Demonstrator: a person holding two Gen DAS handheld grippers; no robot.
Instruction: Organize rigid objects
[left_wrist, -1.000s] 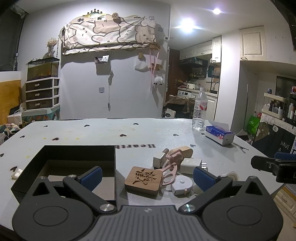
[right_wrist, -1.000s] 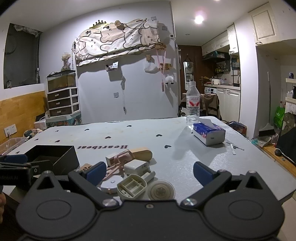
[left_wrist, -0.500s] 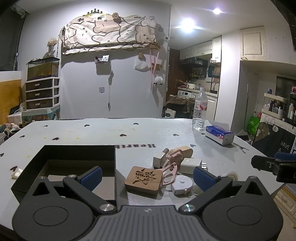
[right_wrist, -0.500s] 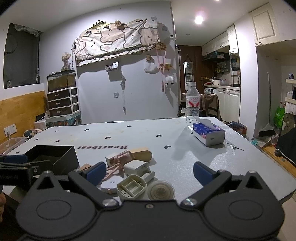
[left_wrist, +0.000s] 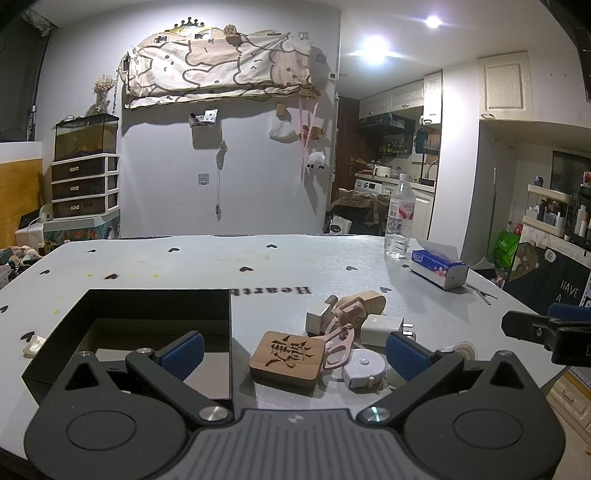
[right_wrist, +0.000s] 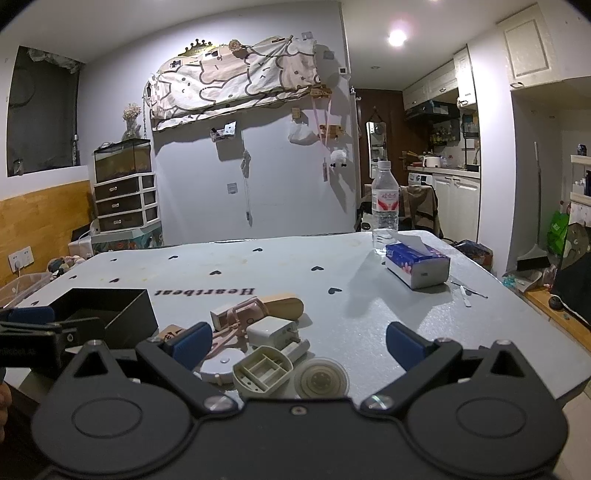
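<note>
An open black box sits on the grey table at the left; it also shows in the right wrist view. Right of it lies a cluster: a carved wooden tile, pink scissors, a white tape measure, a white charger and a wooden piece. The right wrist view adds a beige plastic tray and a round disc. My left gripper is open and empty, just short of the tile. My right gripper is open and empty over the cluster.
A water bottle and a blue tissue pack stand at the table's far right. Small thin items lie near the right edge. The table's front edge is close under both grippers.
</note>
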